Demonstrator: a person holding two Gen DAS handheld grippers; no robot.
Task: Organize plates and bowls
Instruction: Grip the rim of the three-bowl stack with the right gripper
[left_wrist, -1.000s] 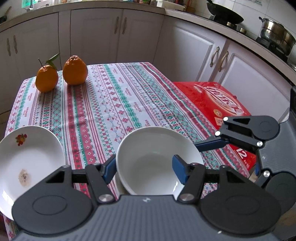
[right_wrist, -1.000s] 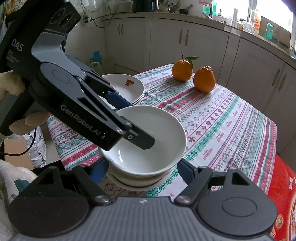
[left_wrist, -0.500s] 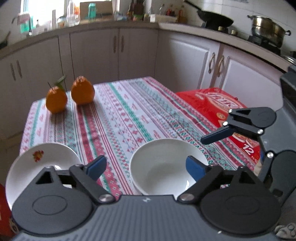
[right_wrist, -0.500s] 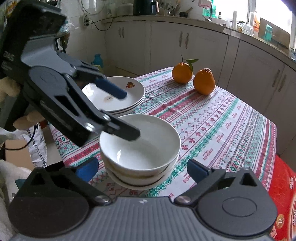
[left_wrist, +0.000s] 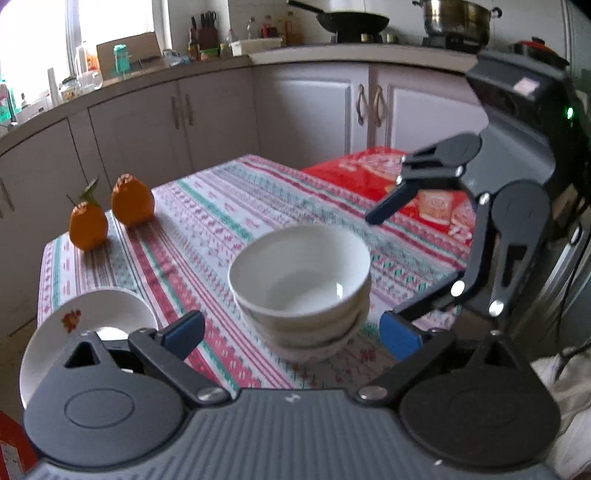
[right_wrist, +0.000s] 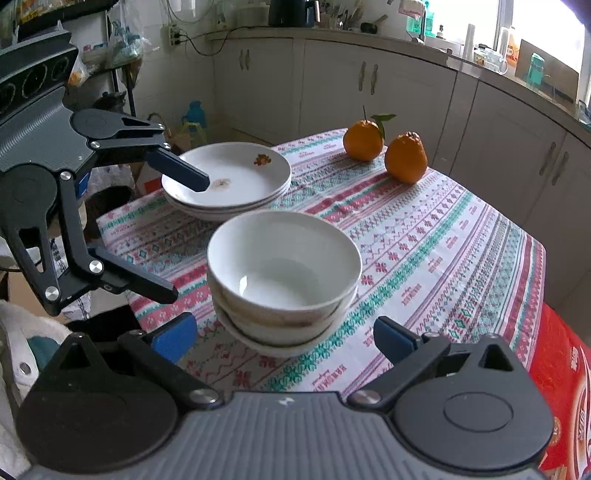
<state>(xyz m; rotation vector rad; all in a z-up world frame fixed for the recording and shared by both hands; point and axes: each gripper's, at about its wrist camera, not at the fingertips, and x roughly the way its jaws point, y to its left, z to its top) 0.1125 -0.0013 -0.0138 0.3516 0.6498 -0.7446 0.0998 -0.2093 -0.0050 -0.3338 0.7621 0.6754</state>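
A stack of white bowls (left_wrist: 301, 288) stands on the patterned tablecloth (left_wrist: 221, 221); it also shows in the right wrist view (right_wrist: 282, 275). A stack of white plates (right_wrist: 229, 181) with a small flower print sits behind it near the table edge, seen at lower left in the left wrist view (left_wrist: 85, 325). My left gripper (left_wrist: 291, 332) is open and empty, just short of the bowls. My right gripper (right_wrist: 284, 338) is open and empty, also just short of the bowls. Each gripper appears in the other's view.
Two oranges (right_wrist: 384, 147) sit at the far end of the table. A red box (left_wrist: 406, 184) lies beside the table. White kitchen cabinets (right_wrist: 369, 85) surround the table, with a wok and pot (left_wrist: 454, 18) on the counter.
My left gripper let go of the top bowl, opened and pulled back and up. The right gripper also backed away. The bowl now rests on the stack.
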